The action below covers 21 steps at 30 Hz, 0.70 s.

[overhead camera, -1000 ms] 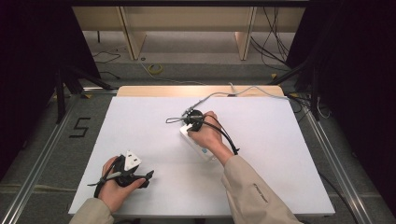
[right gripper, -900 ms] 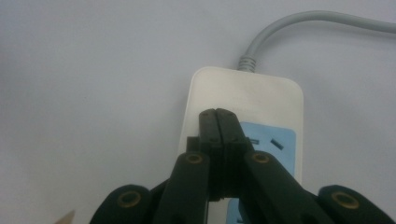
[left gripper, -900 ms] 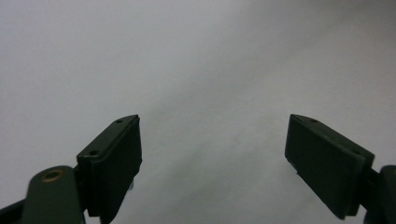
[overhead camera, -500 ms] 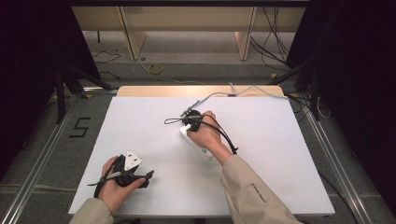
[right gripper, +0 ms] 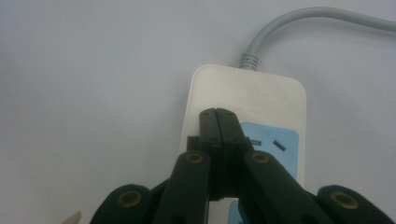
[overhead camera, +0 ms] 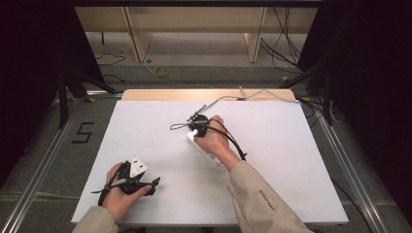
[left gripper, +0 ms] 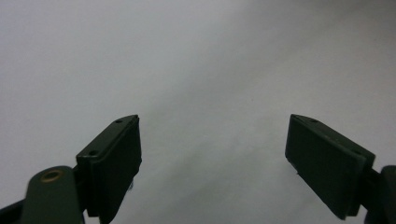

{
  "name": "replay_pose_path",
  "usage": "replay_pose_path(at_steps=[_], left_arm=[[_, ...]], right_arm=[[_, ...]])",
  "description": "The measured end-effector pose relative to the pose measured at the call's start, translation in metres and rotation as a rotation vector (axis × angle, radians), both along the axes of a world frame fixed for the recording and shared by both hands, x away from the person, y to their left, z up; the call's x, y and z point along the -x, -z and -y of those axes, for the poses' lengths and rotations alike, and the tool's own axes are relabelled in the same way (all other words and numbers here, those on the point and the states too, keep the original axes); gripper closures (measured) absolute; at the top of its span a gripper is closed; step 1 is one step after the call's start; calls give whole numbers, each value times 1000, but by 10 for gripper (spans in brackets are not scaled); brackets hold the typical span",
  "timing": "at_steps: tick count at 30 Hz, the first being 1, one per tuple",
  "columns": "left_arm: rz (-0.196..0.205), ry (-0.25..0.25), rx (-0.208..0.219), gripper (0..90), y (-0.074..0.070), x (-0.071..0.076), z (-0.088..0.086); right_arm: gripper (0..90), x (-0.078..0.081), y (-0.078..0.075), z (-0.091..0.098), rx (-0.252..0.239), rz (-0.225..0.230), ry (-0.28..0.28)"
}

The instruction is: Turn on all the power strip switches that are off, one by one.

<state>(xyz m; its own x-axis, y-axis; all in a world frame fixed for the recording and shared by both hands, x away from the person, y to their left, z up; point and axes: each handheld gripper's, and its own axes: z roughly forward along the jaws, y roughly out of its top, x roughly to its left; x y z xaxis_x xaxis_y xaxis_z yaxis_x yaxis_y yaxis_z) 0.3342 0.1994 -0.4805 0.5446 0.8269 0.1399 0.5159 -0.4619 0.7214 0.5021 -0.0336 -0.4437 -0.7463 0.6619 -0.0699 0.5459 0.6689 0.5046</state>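
A white power strip [overhead camera: 200, 147] with blue socket panels lies near the middle of the white table [overhead camera: 291, 160]; its grey cord [overhead camera: 252, 94] runs off to the far edge. My right gripper [overhead camera: 197, 121] sits over the strip's far end. In the right gripper view its jaws are pressed together, tips [right gripper: 218, 113] over the strip [right gripper: 247, 88] just short of the cord [right gripper: 289, 23]. A small black block beside the left jaw cannot be identified. My left gripper [overhead camera: 153, 186] rests at the table's near left, open [left gripper: 215, 158], with bare table between its jaws.
A wooden board [overhead camera: 204, 94] borders the table's far edge. Metal rails [overhead camera: 350, 160] run along both sides. Loose cables [overhead camera: 160, 73] lie on the floor beyond, and a "5" [overhead camera: 83, 132] is marked on the floor at left.
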Motion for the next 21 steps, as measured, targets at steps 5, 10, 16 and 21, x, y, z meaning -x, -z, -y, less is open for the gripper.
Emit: replay_pose_path(at_steps=[5, 10, 16, 21], left_arm=[[1, 1, 1, 184, 0, 0, 0], [0, 3, -1, 184, 0, 0, 0], [-3, 0, 2, 184, 0, 0, -1], [-7, 0, 1, 185, 1, 0, -1]], right_arm=[[900, 0, 1, 0, -3, 4, 7], [900, 0, 2, -1, 3, 4, 7], [900, 0, 1, 1, -9, 3, 8], [900, 1, -9, 10, -56, 17, 15]])
